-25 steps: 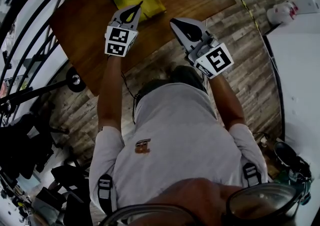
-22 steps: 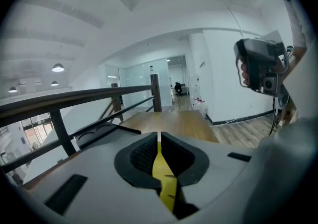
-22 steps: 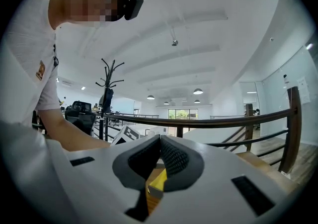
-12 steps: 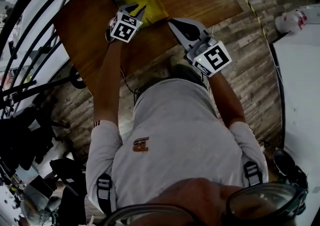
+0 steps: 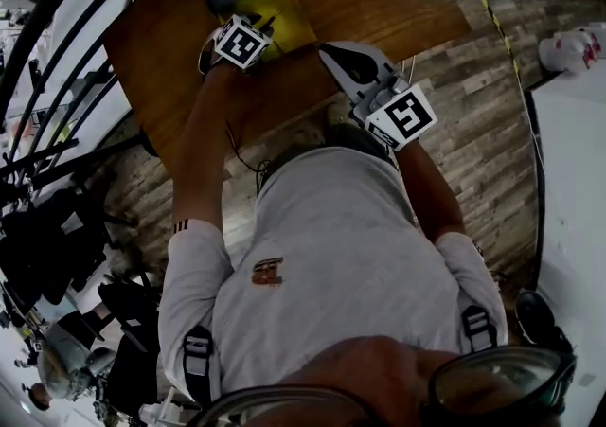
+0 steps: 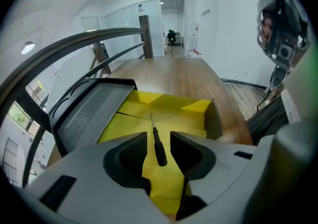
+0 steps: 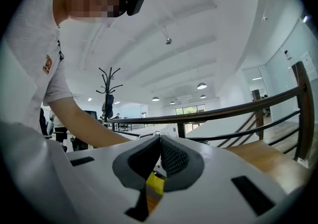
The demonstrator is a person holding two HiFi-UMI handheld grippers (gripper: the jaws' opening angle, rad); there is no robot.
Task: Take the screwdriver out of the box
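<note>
1. I see the left tool [image 5: 259, 27] tilted down over the open box [image 6: 213, 118], its jaws opening.
2. The screwdriver [image 6: 158, 143] lies on the box's yellow floor, between those jaws and clear of both pads.
3. The right tool [image 7: 160, 141], right of the box, has its jaws together and holds nothing.
4. The box sits on the wooden tabletop [image 6: 181, 76].

Box [image 6: 196, 105] open above; lid [image 6: 94, 113] raised along left.

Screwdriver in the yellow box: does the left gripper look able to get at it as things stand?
Probably yes. The box has its lid folded back, the screwdriver lies bare on the yellow floor, and the left gripper has its opening tongs framing it in their gap, not yet touching it.
</note>
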